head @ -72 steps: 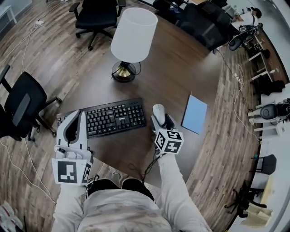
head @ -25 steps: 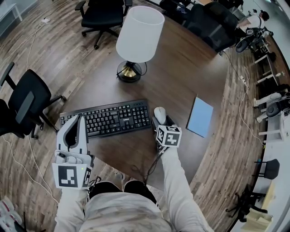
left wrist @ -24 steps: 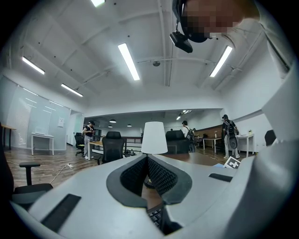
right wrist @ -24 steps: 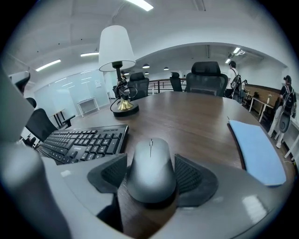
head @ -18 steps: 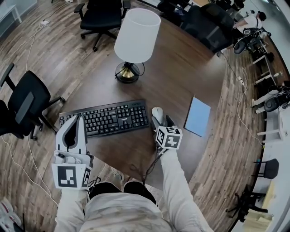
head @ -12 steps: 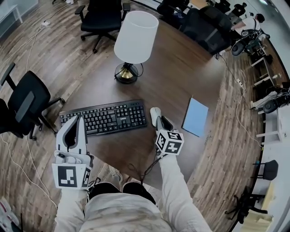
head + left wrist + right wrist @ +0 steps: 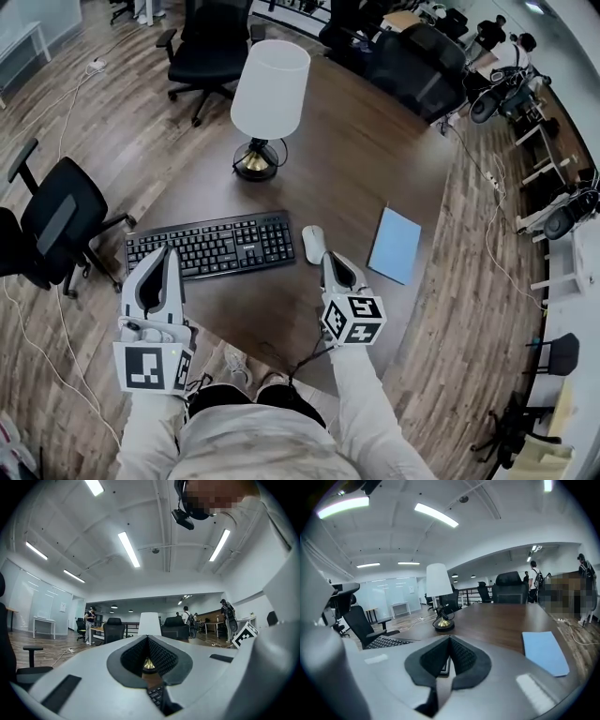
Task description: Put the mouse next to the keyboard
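Pale oval mouse (image 7: 313, 244) beside black keyboard (image 7: 210, 246)
Lies flat on tabletop (image 7: 347, 159), clear of closed left tool (image 7: 167, 253) and just-shut right tool (image 7: 332, 259), both empty.

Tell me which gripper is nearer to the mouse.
Right. The right gripper is just short of the mouse, apart from it. The left gripper is at the other end of the keyboard.
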{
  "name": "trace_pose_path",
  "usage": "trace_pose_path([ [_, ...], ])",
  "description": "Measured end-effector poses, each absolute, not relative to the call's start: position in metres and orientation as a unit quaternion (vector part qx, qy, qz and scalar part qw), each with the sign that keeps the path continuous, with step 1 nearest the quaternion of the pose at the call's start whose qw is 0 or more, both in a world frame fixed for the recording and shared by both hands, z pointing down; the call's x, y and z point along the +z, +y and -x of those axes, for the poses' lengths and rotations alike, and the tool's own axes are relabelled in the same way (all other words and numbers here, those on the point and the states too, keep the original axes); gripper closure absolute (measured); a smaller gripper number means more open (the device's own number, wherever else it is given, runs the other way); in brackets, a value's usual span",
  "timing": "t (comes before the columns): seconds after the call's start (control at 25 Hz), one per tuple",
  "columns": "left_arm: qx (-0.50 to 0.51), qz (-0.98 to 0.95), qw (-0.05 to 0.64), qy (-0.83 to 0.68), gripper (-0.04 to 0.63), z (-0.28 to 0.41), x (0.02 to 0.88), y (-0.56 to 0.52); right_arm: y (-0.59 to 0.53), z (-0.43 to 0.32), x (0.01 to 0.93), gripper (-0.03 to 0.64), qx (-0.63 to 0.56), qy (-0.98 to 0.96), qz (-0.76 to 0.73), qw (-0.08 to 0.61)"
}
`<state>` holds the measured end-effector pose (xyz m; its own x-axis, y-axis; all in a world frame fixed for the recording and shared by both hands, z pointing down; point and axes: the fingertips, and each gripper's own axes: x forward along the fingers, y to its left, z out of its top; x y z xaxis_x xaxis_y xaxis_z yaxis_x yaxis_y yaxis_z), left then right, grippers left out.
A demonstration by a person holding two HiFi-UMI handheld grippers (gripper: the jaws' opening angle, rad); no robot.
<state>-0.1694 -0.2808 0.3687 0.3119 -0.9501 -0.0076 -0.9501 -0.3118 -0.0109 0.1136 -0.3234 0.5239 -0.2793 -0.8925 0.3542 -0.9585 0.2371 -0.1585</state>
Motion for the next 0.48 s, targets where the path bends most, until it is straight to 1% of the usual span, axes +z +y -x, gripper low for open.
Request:
trace_pose_path([
  [0.48, 0.01, 0.813, 0.026, 0.582, 0.592, 0.143, 0.346, -0.237, -0.264, -0.111, 0.454, 0.606, 0.114, -0.806, -0.579, 0.056],
])
